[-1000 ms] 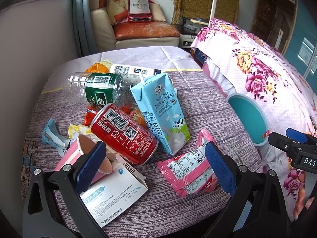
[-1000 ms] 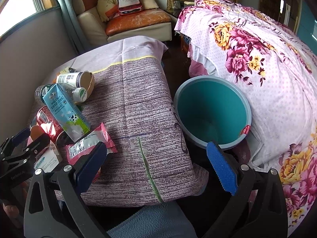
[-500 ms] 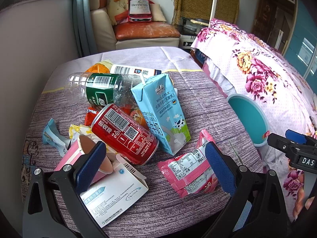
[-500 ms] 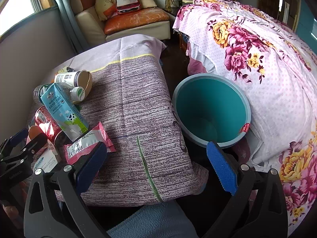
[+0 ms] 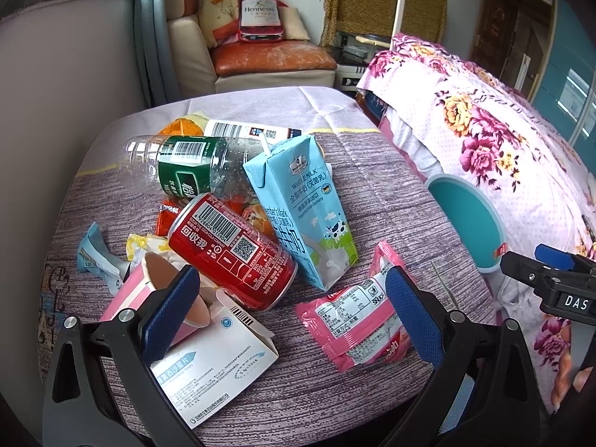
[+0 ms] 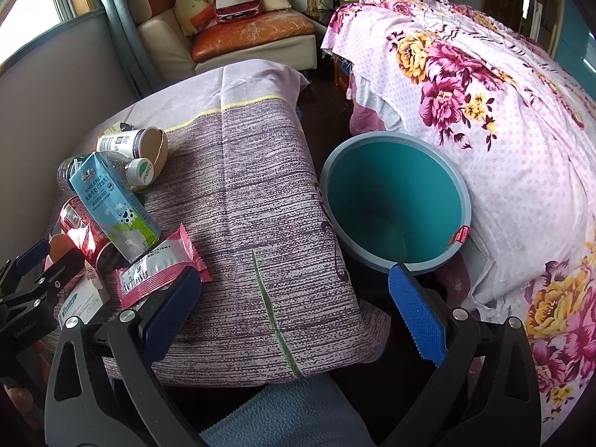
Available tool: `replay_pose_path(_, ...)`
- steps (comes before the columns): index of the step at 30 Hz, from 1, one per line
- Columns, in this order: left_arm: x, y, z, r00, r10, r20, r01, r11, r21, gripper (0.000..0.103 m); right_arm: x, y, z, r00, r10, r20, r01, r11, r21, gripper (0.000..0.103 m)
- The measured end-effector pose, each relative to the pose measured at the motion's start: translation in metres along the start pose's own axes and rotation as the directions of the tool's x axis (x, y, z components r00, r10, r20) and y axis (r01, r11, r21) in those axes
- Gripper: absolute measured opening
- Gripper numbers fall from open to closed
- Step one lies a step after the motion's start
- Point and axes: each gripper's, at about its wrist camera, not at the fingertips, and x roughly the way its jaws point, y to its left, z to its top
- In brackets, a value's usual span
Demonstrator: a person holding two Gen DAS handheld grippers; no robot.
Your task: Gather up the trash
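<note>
The left gripper [image 5: 288, 309] hangs with its jaws spread wide and nothing between them, low over the near edge of the counter [image 5: 380, 190], which is covered with a striped purple cloth. Straight ahead of it lies the pile of trash. A red can [image 5: 232, 251] lies on its side just beyond the left finger, resting on a white box [image 5: 219, 368] that sits under that finger. A pink cup [image 5: 149, 294] lies tipped beside the box, partly hidden behind the same finger. A pink snack packet [image 5: 354, 320] lies flat right by the right finger. Between can and packet, a blue milk carton [image 5: 301, 208] leans against the can. Farther ahead lies a clear bottle [image 5: 190, 165] with a green label, and behind it a paper tube [image 5: 249, 130]. A small blue wrapper [image 5: 95, 257] lies off to the left of the can.

The right gripper [image 6: 292, 313] is also wide open and empty, held off the near right corner of the counter. The teal bin [image 6: 395, 205] stands on the floor just ahead of its right finger, between the counter and a flowered bed [image 6: 484, 93]. Whether anything is in the bin cannot be told. The trash pile lies to this gripper's left, the pink packet nearest its left finger.
</note>
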Motion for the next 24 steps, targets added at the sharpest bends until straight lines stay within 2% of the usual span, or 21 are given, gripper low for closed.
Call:
replay_pose_path(18,-0.002,0.002,-0.006,1.000,-0.001,-0.001,0.001,1.000,0.022,0.099,0.008,0.006,-0.003,0.999,0.010,-0.036,-0.010,1.000,-0.008,0.097)
replay_pose_path(24,-0.016,0.039,-0.007,0.999,0.033,-0.003,-0.033,0.996,0.086,0.099,0.010,0.015,-0.003,0.998,0.020,-0.052,-0.021,0.999,-0.028,0.097)
